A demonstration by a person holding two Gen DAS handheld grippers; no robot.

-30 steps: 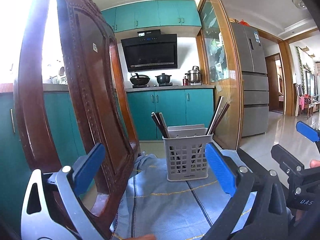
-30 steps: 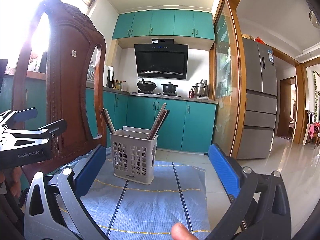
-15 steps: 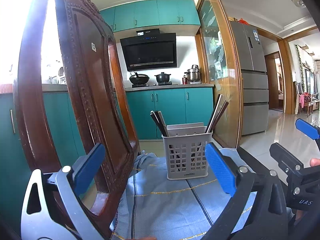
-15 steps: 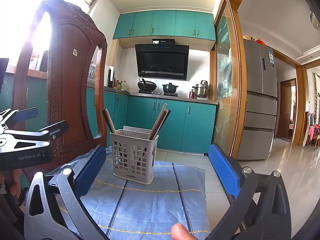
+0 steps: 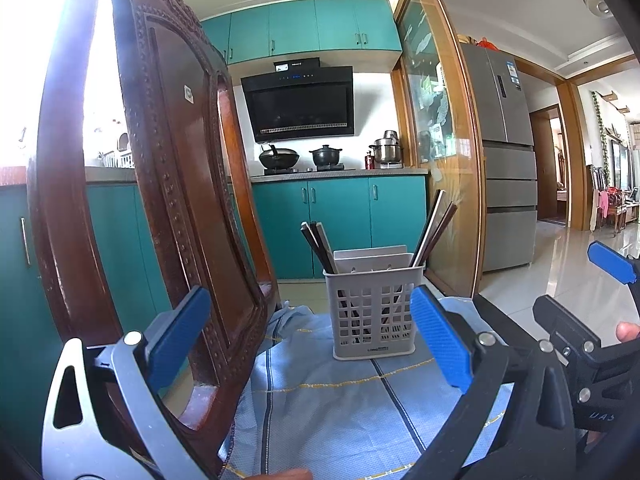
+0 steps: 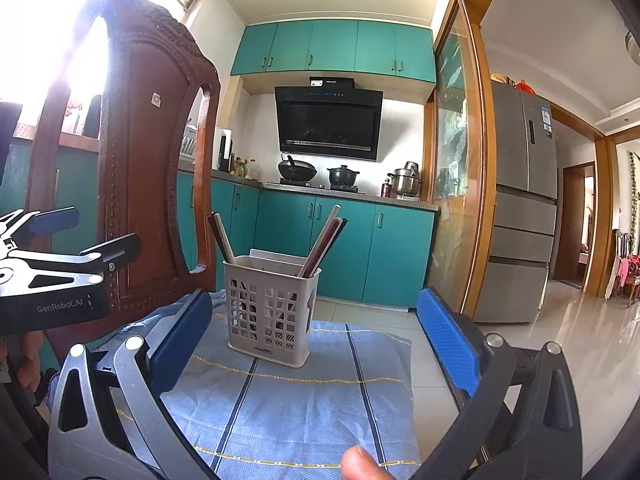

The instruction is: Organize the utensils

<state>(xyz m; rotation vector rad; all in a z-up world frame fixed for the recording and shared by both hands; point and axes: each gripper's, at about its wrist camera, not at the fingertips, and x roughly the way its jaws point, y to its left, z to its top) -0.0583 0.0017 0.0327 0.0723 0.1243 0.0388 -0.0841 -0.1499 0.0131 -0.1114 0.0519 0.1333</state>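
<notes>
Chopsticks (image 5: pixel 434 226) lean in both ends of a gray slotted basket (image 6: pixel 272 308) (on blue cloth (image 6: pixel 304 396)); left gripper (image 5: pixel 308 336) and right gripper (image 6: pixel 316 336) gape wide, empty.

A carved wooden chair (image 5: pixel 160 184) stands at the near left, its back upright. A blue cloth (image 6: pixel 304 408) with dark and yellow stripes covers the near surface. Far behind, teal cabinets (image 6: pixel 344 252) run under a counter that bears a wok (image 6: pixel 297 169), a black pot (image 6: pixel 343 175) and a steel pot (image 6: pixel 406 180). A black hood (image 6: pixel 329 122) hangs above them, with teal wall cupboards (image 6: pixel 332 46) over it. To the right stand a glass door (image 5: pixel 434 128) in a wooden frame and a grey fridge (image 6: pixel 522 208).
</notes>
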